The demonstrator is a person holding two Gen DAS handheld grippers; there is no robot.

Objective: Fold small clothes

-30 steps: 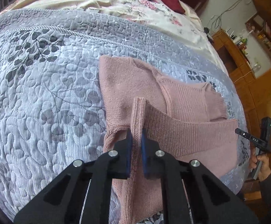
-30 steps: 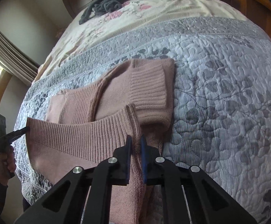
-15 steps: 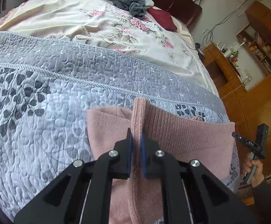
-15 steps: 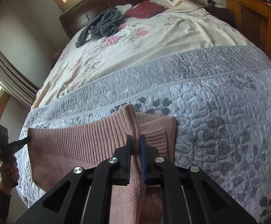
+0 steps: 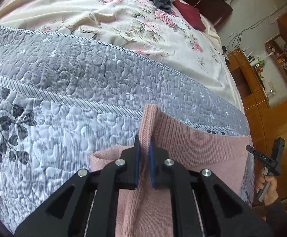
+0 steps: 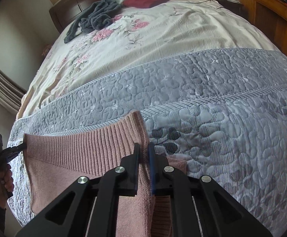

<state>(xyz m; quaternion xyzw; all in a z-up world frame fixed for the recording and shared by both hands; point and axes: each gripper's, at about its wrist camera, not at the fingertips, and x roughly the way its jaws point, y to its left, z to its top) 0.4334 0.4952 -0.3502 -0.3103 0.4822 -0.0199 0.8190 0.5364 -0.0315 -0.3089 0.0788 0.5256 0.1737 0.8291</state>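
Since the earlier frames the ribbed hem of the pink knit sweater [image 5: 185,142] has been carried up and away from the person, so the folded sleeves that lay open to view are now covered by the lifted panel. The sweater lies near the foot of the bed on the grey quilted bedspread [image 5: 68,83], its hem stretched taut between the two tools. The left gripper [image 5: 144,158] has its blue-padded fingers pressed together on one hem corner; the right gripper [image 6: 144,158] is pinched the same way on the opposite corner. Each tool is also visible in the other's view, held in a hand [image 6: 2,179]. The knit looks soft, thick and limp, sagging wherever it is unsupported, so it should drape rather than hold a crease; the doubled ribbing at the corners seems the firmest place to grip. How much sweater still rests on the bedspread beneath the raised part is probably most of it, though the grippers hide that.
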